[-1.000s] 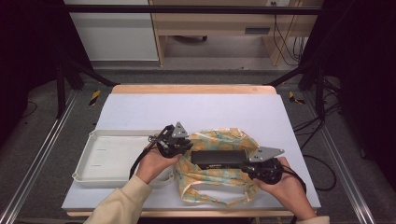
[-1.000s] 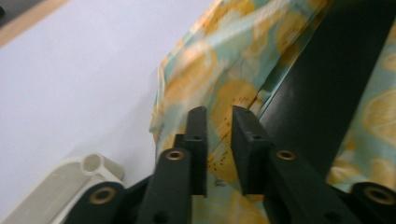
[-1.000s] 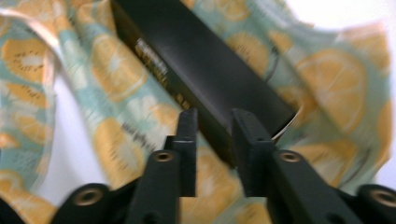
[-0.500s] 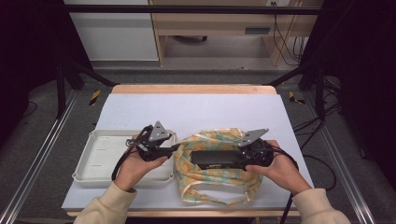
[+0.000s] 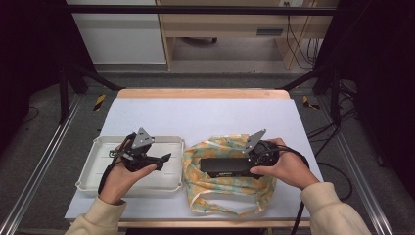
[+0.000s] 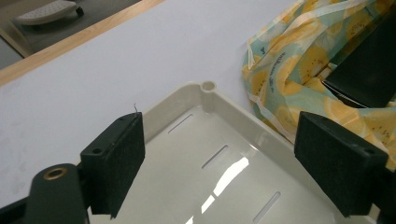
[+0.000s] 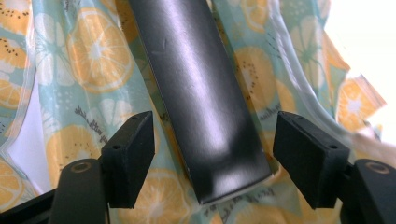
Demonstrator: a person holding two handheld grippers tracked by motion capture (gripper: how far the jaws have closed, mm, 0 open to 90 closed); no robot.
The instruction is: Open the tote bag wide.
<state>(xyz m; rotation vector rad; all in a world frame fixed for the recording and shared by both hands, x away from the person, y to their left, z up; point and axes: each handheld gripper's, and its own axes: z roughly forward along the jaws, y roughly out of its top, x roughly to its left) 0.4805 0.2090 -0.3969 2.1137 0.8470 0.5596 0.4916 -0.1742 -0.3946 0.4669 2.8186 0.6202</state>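
Observation:
A long black box [image 5: 226, 166] lies on a crumpled bag printed with orange and kiwi slices [image 5: 230, 188], right of centre on the table. My right gripper [image 5: 248, 162] points left at the box's right end. In the right gripper view it [image 7: 214, 156] stands open, a jaw on each side of the black box [image 7: 201, 93], with gaps on both sides. My left gripper [image 5: 165, 157] hovers over the white tray [image 5: 98, 182], its tips toward the bag. It [image 6: 219, 161] is open with nothing between the pads, above the tray's corner [image 6: 208, 87], beside the bag [image 6: 280, 70].
The tray's floor has several narrow slots and nothing in it. Bare white tabletop [image 5: 205, 115] stretches behind the tray and bag to a wooden far edge [image 5: 200, 93]. Metal frame rails run along both sides of the table.
My left gripper has drawn away from the bag, leftward to over the tray. The right gripper has shifted a little left and farther from me along the box's end.

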